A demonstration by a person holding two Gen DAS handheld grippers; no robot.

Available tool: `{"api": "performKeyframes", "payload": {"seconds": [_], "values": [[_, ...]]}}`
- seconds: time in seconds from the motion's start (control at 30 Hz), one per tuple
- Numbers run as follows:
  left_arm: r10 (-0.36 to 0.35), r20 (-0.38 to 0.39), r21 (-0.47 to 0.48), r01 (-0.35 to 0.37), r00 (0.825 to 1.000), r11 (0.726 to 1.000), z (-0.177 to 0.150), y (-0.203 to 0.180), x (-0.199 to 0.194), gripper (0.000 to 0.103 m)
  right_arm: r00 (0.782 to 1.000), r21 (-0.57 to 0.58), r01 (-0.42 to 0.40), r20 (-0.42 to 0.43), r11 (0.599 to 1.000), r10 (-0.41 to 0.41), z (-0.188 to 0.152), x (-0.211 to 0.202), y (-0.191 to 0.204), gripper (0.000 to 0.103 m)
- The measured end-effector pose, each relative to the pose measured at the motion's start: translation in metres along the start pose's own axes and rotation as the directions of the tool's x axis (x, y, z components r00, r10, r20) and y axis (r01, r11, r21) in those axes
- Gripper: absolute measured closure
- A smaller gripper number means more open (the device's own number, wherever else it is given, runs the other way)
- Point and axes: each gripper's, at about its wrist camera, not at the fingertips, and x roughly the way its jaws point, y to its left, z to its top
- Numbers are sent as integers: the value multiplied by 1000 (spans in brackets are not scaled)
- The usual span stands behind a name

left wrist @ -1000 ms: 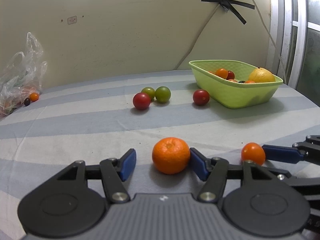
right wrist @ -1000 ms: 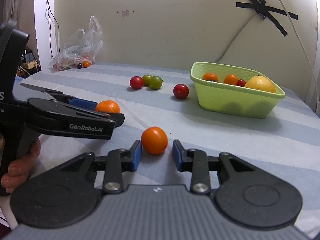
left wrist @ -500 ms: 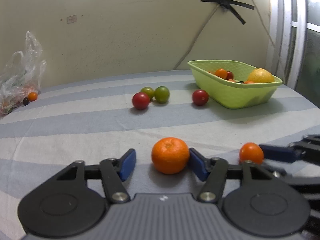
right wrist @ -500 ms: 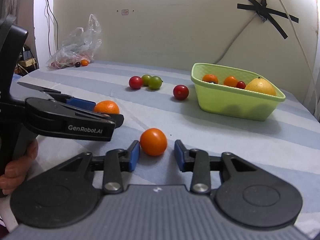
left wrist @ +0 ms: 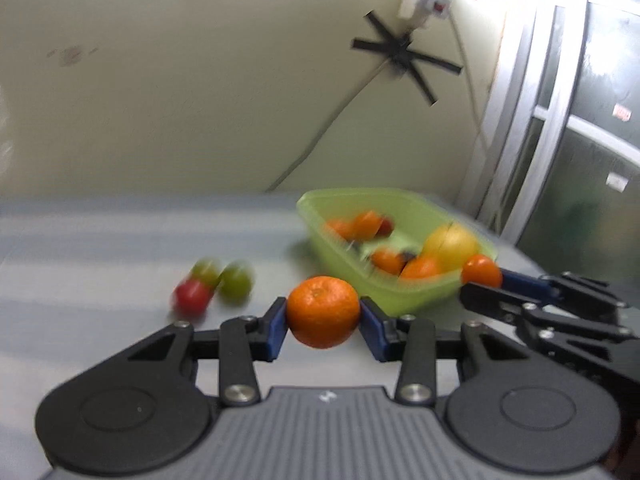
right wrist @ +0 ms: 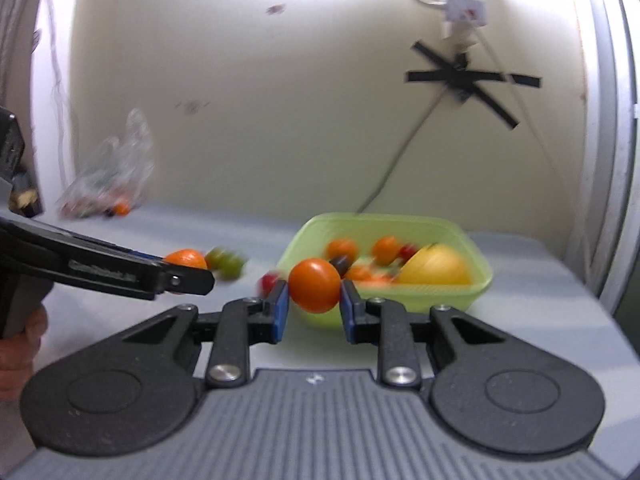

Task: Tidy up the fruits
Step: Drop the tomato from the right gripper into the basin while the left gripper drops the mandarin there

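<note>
Two hand-held grippers: the left hand-held gripper (left wrist: 323,322) clamps one mandarin (left wrist: 323,311), the right hand-held gripper (right wrist: 313,307) one orange tomato (right wrist: 314,285), beside the green basket (right wrist: 476,292) near the surface's far right edge.

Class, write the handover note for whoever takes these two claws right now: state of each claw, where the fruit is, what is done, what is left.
Left claw: shut on the mandarin, lifted off the table.
Right claw: shut on the orange tomato, raised in front of the green basket.
Done: several small fruits and a large yellow fruit lie in the basket.
Left: drop both held fruits into the basket, then collect the red tomato and two green tomatoes on the striped cloth. A plastic bag by the wall may hold more.
</note>
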Motion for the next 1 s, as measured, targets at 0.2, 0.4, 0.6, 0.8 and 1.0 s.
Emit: {"api": "performKeyframes", "payload": {"seconds": [0.2,0.4,0.6,0.8,1.0], "values": [[-54,-43,37,56,998,998,43,-28,56,64,998,-51,63,1,997,-63,17,39,-22,71],[-48,-91,29,51,995,998,54,-35,93,46,993,-24,116,33,993,-115,5,51,-32,52],[-36,8,-32,37,999,999,67,0,58,46,977,61,146,145,987,-154,5,32,-48,53],[100,42,-56,-98,994,994,47,64,7,45,984,135,-11,179,991,-13,9,15,-48,68],[144,-62,-25,-146,988,989,-1,85,10,45,982,27,-183,48,983,182,12,32,5,69]]}}
